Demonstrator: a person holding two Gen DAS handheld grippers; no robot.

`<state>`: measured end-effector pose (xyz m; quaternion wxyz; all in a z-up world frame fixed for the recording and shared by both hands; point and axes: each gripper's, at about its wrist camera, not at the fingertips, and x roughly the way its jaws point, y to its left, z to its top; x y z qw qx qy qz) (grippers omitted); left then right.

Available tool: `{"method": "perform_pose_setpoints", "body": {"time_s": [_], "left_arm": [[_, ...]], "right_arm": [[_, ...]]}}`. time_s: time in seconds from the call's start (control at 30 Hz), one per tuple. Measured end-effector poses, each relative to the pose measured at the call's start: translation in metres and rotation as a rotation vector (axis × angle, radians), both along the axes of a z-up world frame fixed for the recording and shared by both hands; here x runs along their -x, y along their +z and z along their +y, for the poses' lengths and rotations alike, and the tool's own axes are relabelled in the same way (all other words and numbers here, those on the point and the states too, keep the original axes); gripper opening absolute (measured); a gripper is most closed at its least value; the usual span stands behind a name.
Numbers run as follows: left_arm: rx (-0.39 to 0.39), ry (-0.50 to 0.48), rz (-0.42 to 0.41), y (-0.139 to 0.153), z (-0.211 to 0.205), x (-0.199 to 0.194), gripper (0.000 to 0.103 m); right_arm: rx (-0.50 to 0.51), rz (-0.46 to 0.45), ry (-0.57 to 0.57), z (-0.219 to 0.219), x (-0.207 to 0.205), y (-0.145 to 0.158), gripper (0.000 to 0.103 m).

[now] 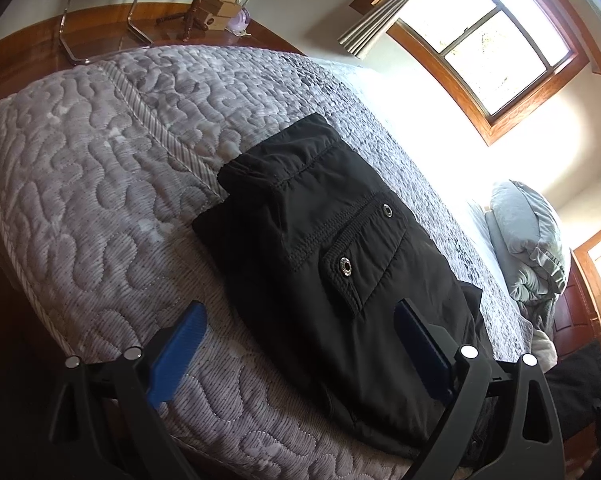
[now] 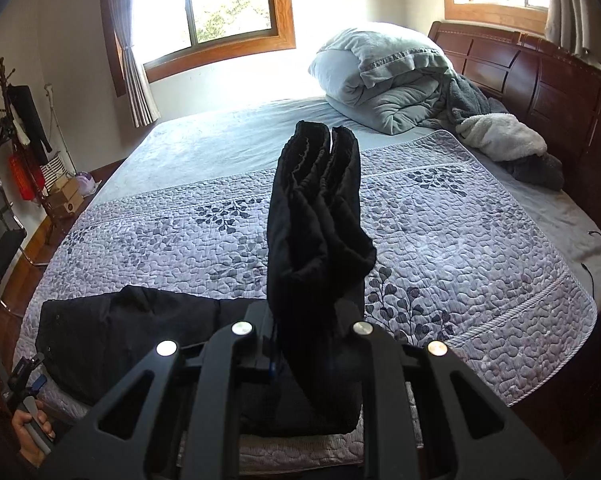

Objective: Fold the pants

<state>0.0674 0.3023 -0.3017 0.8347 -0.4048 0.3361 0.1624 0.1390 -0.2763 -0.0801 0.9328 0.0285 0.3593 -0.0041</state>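
Black pants (image 2: 316, 216), crumpled soft folds clamped in right tool (image 2: 304, 312), left tool (image 1: 300, 344) wide, quilted bedspread (image 2: 460, 220)

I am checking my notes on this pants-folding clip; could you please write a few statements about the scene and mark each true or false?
1. The right gripper is shut on the black pants. True.
2. The left gripper is clamped on the pants. False: its jaws stand open, one finger over the quilt.
3. The pants are grey. False: they are black.
4. A pile of bedding lies near the headboard. True.
5. The room has no window. False: a window lets in daylight.
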Motion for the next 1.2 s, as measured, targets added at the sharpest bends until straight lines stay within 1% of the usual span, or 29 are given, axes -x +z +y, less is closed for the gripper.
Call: {"method": "perform_pose_setpoints", "body": {"time_s": [0.23, 0.5, 0.87, 1.2], "left_arm": [[0.02, -0.004, -0.007, -0.002, 0.004, 0.003, 0.095], [0.043, -0.004, -0.014, -0.004, 0.007, 0.006, 0.095], [0.065, -0.005, -0.015, -0.008, 0.007, 0.004, 0.095], [0.081, -0.004, -0.016, -0.011, 0.01, 0.003, 0.096]], "right_arm": [[0.078, 0.016, 0.051, 0.042, -0.002, -0.008, 0.015], [0.128, 0.04, 0.101, 0.08, 0.0, -0.023, 0.015], [0.235, 0.076, 0.168, 0.121, -0.002, -0.049, 0.015], [0.29, 0.107, 0.22, 0.143, 0.001, -0.07, 0.015]]}}
